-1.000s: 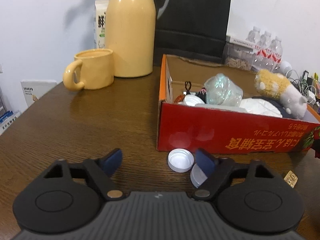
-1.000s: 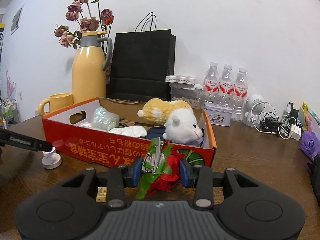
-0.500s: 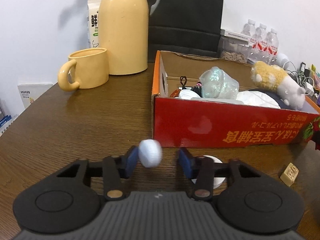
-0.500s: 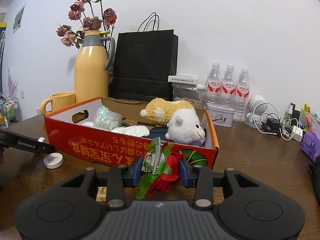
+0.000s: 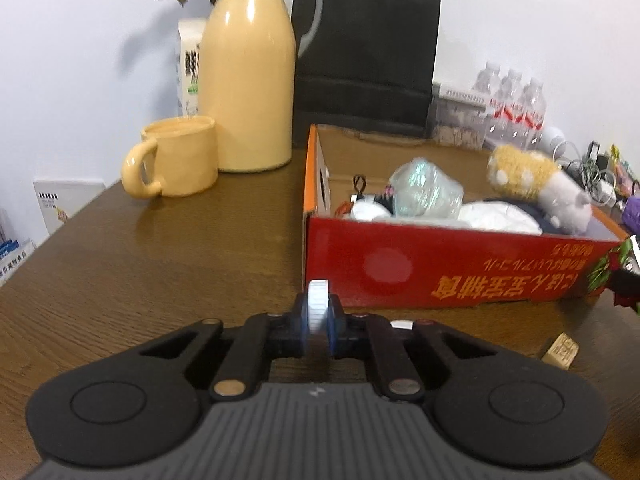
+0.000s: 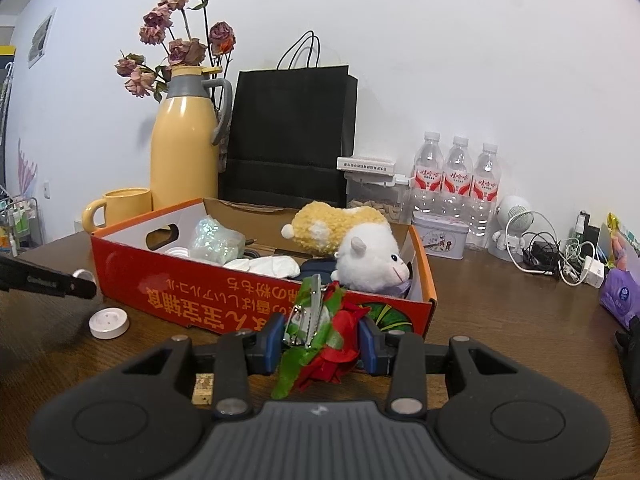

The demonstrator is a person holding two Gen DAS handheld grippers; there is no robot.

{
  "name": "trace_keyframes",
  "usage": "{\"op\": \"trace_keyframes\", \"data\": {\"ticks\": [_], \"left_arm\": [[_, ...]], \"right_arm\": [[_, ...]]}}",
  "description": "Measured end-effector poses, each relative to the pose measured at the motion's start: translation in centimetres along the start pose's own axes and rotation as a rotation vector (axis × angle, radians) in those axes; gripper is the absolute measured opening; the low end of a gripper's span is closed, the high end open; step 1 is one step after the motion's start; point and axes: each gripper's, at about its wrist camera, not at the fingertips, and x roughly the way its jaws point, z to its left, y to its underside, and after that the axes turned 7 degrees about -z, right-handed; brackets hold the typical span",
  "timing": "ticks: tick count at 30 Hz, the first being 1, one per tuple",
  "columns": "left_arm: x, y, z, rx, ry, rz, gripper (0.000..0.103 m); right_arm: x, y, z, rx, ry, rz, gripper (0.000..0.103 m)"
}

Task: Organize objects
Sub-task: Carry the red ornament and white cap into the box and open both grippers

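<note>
Since a second ago the left tool (image 5: 319,322) has closed from spread to pinching a white bottle cap (image 5: 318,304) on edge, lifted just in front of the red cardboard box (image 5: 460,272) on the brown tabletop (image 5: 160,260). Beside the box's near right corner, the right tool (image 6: 320,340) clamps a red-and-green foil wrapper (image 6: 324,344). One white lid (image 6: 109,322) lies on the tabletop.

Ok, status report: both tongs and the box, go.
Left tongs shut on white cap, held on edge. Right tongs shut on red-green wrapper. Red box ahead, open, partly filled.
</note>
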Motion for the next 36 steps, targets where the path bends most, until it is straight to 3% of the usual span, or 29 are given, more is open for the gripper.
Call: {"op": "trace_keyframes", "data": {"ticks": [7, 18, 27, 36], "left_arm": [[-3.5, -1.1, -1.5, 0.016, 0.044, -0.142, 0.010], [-3.2, -5.2, -5.2, 0.051, 0.108, -0.210, 0.010], [1.4, -8.2, -6.5, -0.002, 0.084, -0.202, 0.010], [5.1, -6.7, -6.6, 0.030, 0.061, -0.143, 0.010]], "right_arm": [[-0.4, -0.8, 0.7, 0.009, -0.027, -0.042, 0.037], [1.1, -4.0, 3.2, 0.008, -0.095, -0.083, 0.037], [6.7, -6.2, 4.5, 0.025, -0.059, -0.082, 0.037], [9.9, -4.3, 3.4, 0.062, -0.045, 0.009, 0.038]]}}
